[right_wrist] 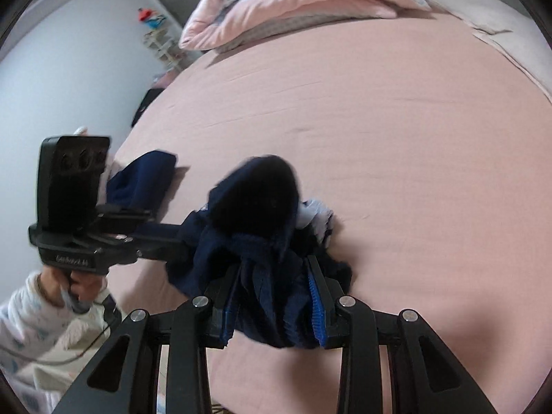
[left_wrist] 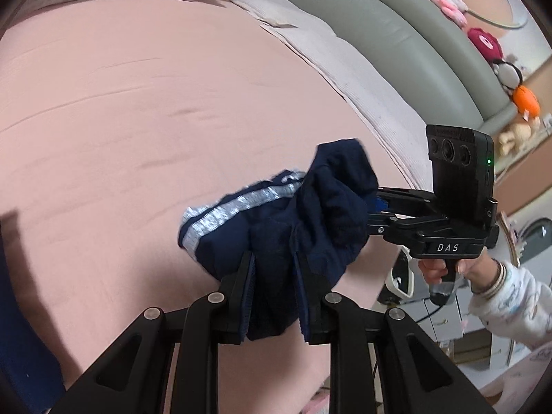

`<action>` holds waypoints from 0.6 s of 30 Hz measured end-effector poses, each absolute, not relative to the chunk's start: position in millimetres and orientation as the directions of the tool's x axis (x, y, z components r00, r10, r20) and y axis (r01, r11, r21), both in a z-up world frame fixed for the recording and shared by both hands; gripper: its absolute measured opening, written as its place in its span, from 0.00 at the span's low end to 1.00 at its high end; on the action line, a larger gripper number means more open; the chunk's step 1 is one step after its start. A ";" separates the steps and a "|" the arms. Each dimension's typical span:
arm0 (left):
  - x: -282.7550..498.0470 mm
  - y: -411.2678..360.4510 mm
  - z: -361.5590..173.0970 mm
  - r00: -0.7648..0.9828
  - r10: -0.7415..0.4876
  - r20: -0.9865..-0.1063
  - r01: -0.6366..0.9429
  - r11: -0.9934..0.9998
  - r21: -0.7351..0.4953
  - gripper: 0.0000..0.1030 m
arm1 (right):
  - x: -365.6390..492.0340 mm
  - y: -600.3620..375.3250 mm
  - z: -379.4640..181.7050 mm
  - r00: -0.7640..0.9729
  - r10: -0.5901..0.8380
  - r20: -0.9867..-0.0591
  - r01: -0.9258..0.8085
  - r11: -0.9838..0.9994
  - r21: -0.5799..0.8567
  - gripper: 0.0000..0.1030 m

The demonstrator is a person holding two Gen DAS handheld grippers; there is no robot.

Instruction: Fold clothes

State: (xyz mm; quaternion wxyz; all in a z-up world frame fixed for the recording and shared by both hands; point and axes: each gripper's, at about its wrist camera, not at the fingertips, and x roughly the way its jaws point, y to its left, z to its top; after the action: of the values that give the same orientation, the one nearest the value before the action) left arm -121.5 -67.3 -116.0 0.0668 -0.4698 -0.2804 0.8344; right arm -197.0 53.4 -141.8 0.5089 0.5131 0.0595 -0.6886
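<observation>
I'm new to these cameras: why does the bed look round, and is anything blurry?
Left wrist view: the fisheye lens bulges the pink bedsheet into a dome; the bunched navy garment with silver stripes has smeared edges. Right wrist view: same bulge, dark corners, the garment's top blurred, soft shadow beneath it.

- Pink bed (right_wrist: 396, 120) lies flat and open ahead of both views.
- Folded quilt (right_wrist: 293, 7) blocks its far end.
- Grey headboard (left_wrist: 396, 34) lines one side.
- Second dark cloth (right_wrist: 145, 179) lies near the left edge.
</observation>
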 end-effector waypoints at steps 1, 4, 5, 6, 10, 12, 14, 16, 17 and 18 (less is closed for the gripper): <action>-121.9 -69.3 -116.5 -0.553 0.371 -0.746 0.163 -0.830 -0.533 0.19 | -197.8 52.4 -142.3 0.047 -0.631 -0.775 0.761 -0.480 0.437 0.32; -119.5 -78.2 -118.7 -0.574 0.365 -0.733 0.198 -0.807 -0.556 0.19 | -203.9 48.4 -146.4 0.048 -0.606 -0.794 0.739 -0.514 0.436 0.32; -118.2 -81.3 -119.8 -0.582 0.365 -0.727 0.208 -0.797 -0.567 0.19 | -206.3 48.3 -147.5 0.052 -0.604 -0.795 0.727 -0.523 0.445 0.32; -116.9 -84.4 -120.9 -0.590 0.365 -0.720 0.217 -0.787 -0.577 0.19 | -207.3 49.9 -148.4 0.051 -0.606 -0.794 0.714 -0.534 0.453 0.32; -109.4 -93.4 -127.0 -0.583 0.349 -0.733 0.258 -0.777 -0.575 0.19 | -213.8 59.1 -152.4 0.058 -0.611 -0.789 0.646 -0.580 0.497 0.32; -107.2 -95.8 -128.4 -0.583 0.344 -0.736 0.268 -0.773 -0.574 0.19 | -217.1 63.9 -154.2 0.063 -0.613 -0.787 0.610 -0.601 0.517 0.32; -105.7 -97.9 -128.3 -0.583 0.331 -0.742 0.287 -0.770 -0.569 0.19 | -213.9 58.1 -153.1 0.057 -0.603 -0.796 0.622 -0.602 0.501 0.32; -103.5 -99.9 -127.3 -0.583 0.317 -0.748 0.310 -0.764 -0.566 0.19 | -209.7 53.7 -149.8 0.044 -0.590 -0.806 0.645 -0.599 0.474 0.33; -101.8 -100.3 -126.2 -0.583 0.320 -0.746 0.319 -0.755 -0.573 0.19 | -207.4 53.6 -147.2 0.036 -0.583 -0.812 0.659 -0.597 0.457 0.34; -100.6 -99.2 -125.2 -0.585 0.328 -0.742 0.324 -0.744 -0.584 0.21 | -205.0 53.5 -144.6 0.026 -0.576 -0.817 0.674 -0.593 0.440 0.34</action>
State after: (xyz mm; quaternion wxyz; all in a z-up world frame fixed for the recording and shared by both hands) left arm -100.6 -99.2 -125.2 0.0010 -0.4556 -0.3577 0.8151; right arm -205.0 53.5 -144.6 0.4488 0.5583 0.0436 -0.6964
